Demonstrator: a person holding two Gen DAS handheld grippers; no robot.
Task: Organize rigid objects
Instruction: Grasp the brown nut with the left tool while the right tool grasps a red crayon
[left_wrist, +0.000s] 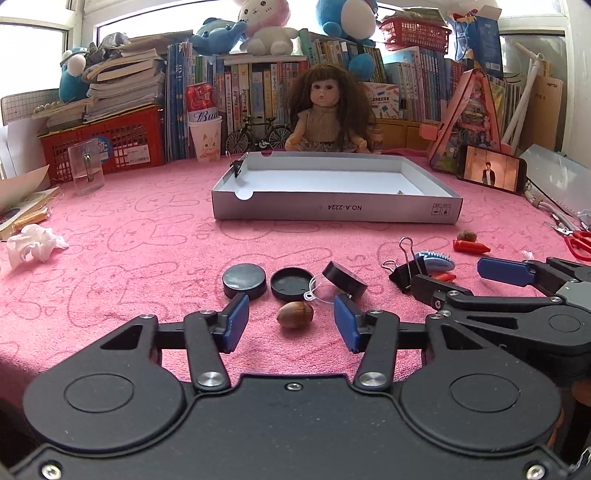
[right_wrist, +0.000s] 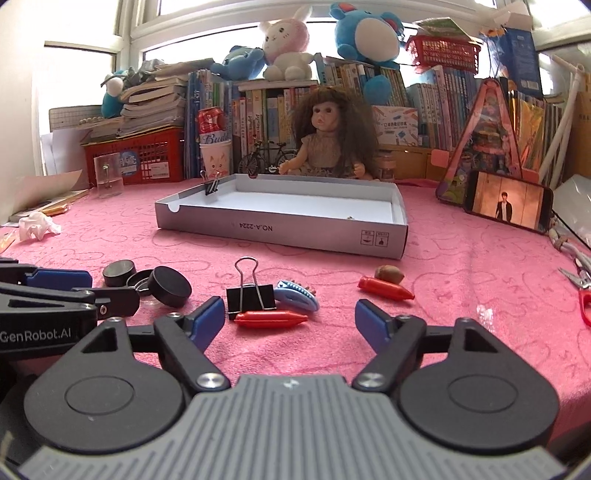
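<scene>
Pink cloth (left_wrist: 129, 229) holds a shallow grey box (left_wrist: 332, 212), likely the sorting bin. Nearer than the box, the left gripper (left_wrist: 291, 325) straddles a nut (left_wrist: 294, 314) untouched, and the right gripper (right_wrist: 290, 319) gapes around a red crayon (right_wrist: 271, 318).

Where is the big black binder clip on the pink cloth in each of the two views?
Left wrist view: binder clip at right of centre, beside the right tongs.
Right wrist view: binder clip at centre left, just above a red crayon.
Shared landmark: the grey box, behind it in both.
</scene>
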